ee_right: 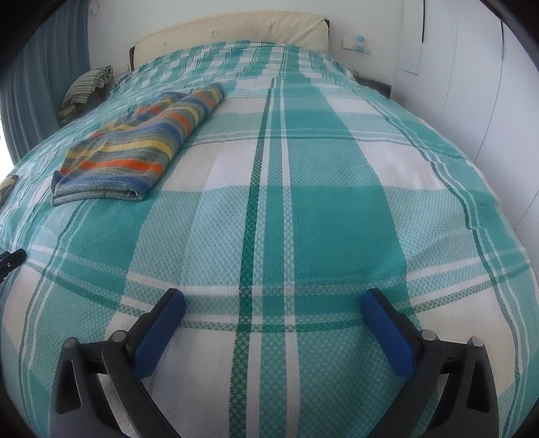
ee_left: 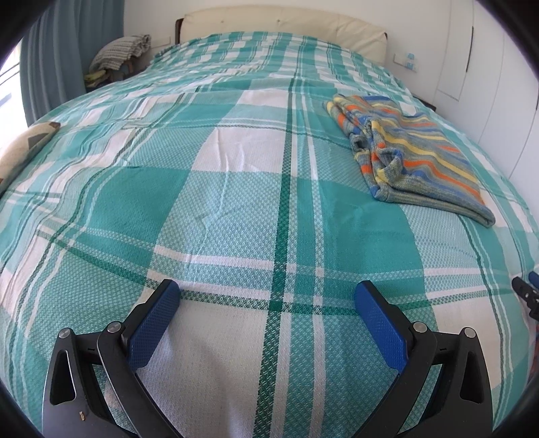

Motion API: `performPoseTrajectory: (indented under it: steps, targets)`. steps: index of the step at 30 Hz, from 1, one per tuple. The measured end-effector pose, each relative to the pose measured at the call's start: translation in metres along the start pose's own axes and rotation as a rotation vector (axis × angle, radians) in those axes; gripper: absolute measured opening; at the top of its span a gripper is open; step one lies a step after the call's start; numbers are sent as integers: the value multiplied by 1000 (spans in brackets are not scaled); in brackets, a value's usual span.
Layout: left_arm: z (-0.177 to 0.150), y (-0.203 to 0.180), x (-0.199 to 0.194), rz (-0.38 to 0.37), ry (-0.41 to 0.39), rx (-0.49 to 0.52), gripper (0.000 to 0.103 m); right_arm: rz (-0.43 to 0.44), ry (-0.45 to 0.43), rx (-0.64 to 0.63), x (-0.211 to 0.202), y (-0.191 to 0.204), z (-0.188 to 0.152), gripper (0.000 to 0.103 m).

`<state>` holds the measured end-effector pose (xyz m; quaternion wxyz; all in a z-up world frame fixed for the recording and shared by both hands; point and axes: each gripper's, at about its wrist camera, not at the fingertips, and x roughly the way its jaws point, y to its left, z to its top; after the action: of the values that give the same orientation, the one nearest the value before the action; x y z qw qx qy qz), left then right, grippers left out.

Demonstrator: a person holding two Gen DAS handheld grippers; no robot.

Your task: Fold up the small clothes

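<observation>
Both tools hang over the green-and-white checked bedspread (ee_left: 235,209) with nothing in them. The left gripper (ee_left: 267,303) has its blue pads spread wide over bare cloth, and the right gripper (ee_right: 273,310) stands just as wide, also over bare cloth. The striped knitted garment (ee_left: 414,155), folded into a flat bundle, lies well ahead of the left gripper and off to its right; from the right gripper it sits ahead and to the left (ee_right: 141,141). The left view alone shows a patterned cushion (ee_left: 23,151) at the bed's left side, ahead and far left of the tool. A cream headboard (ee_right: 232,30) and a heap of checked fabric (ee_left: 121,50) beside the bed show in both.
</observation>
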<state>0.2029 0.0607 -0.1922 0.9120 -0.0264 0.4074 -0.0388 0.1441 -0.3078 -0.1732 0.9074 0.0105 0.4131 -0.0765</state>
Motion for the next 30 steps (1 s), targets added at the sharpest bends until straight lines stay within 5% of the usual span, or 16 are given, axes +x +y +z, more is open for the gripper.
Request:
performPoseTrajectory:
  steps: [15,19,21,23,27,30]
  targets:
    - [0,0,-2,-1,4,-2,103,1,11,-2,1,0,1,103]
    - [13,10,-16,-110,93,-18,101,17,17,6,-3,-2,2,103]
    - [32,17,-30,-289,80,-71,101,62,45,28,-9,-8,7,103]
    - [60,13,-32,-383,47,-77,102,146,42,89,-19,-18,16,103]
    - [128,-22,22,-466,107,-99,102,340,2,166,-10,-14,70,103]
    - [162,-43,82,-428,202,-121,101,447,19,155,29,9,124,100]
